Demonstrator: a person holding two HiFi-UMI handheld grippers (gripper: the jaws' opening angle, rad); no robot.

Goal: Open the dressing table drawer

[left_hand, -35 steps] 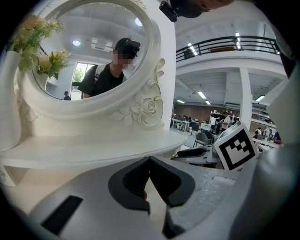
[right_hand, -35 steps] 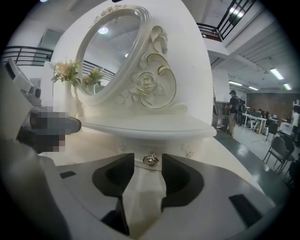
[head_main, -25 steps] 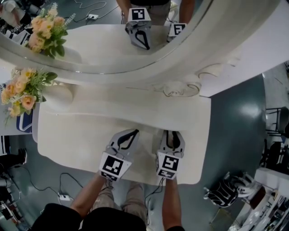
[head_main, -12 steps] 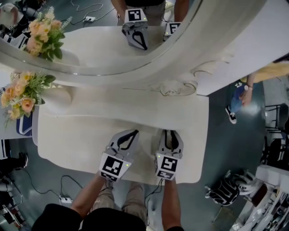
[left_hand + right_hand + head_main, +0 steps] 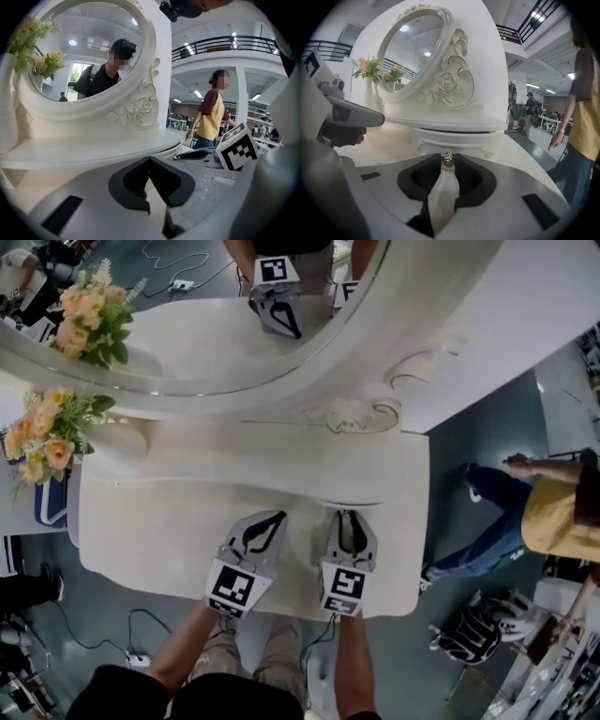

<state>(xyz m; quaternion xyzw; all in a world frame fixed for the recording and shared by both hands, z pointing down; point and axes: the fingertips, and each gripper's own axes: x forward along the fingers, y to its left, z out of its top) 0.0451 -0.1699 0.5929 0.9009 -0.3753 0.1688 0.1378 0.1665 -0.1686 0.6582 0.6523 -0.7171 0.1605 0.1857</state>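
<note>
My left gripper (image 5: 278,515) and right gripper (image 5: 349,515) are pale grey moulded shells, each with a dark cut-out behind tapering jaws. Each carries a white marker cube (image 5: 232,586) at its rear, printed with black squares. A thin dark cable (image 5: 314,638) hangs from the right one. I wear a black short-sleeved top (image 5: 141,695) and beige trousers (image 5: 272,648).

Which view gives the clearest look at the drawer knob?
The right gripper view: the drawer knob sits between the right hand-held gripper's jaw tips, which close on it. The head view hides it under that gripper; the left gripper view does not show it.
</note>
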